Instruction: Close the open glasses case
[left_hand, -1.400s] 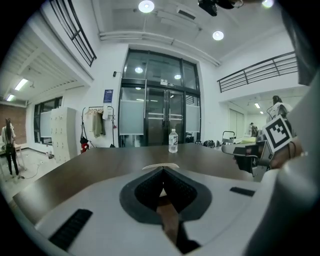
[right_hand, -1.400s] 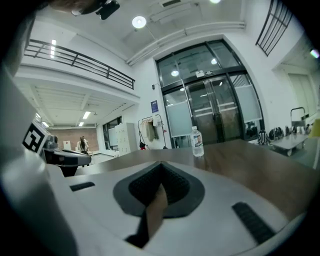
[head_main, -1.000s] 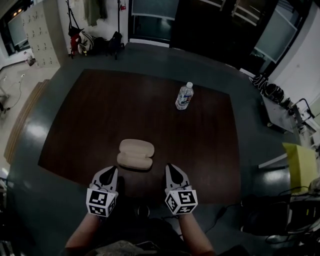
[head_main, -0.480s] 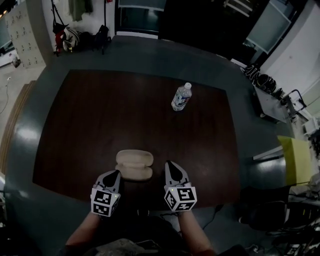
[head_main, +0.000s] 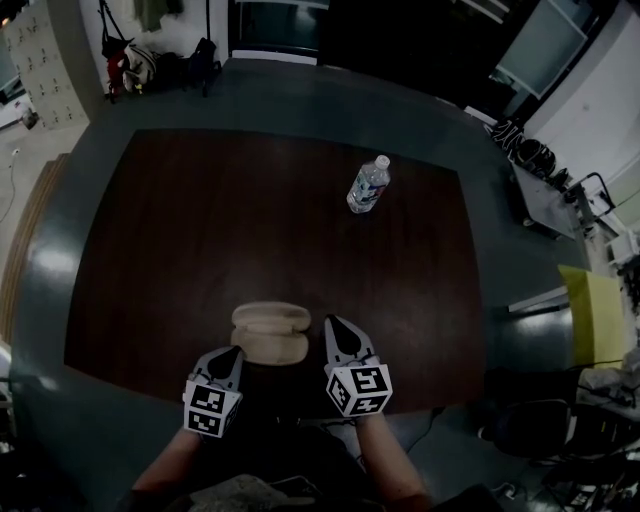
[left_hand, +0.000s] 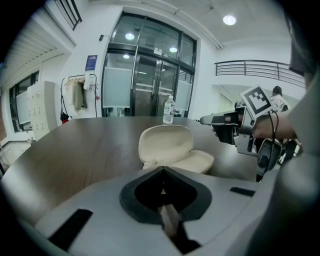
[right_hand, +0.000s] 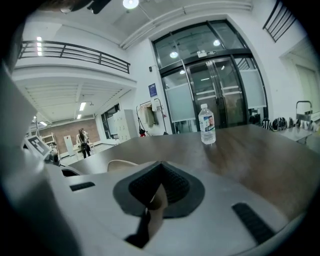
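While I hold both grippers low over the near edge of the dark wooden desk (head_main: 200, 230), the cream glasses case (head_main: 270, 333) lies open just ahead of them, between the two and closer to my left gripper (head_main: 232, 352). Seen along that gripper, the case's lid stands raised behind its shallow tray, which rests flat on the desk. My left gripper's jaws are pressed together at the tips with nothing between them, and they stop short of the case. My right gripper (head_main: 333, 322) is likewise closed and empty, just beside the case's right end. A water bottle (head_main: 368, 186) stands upright well apart, farther up the desk.
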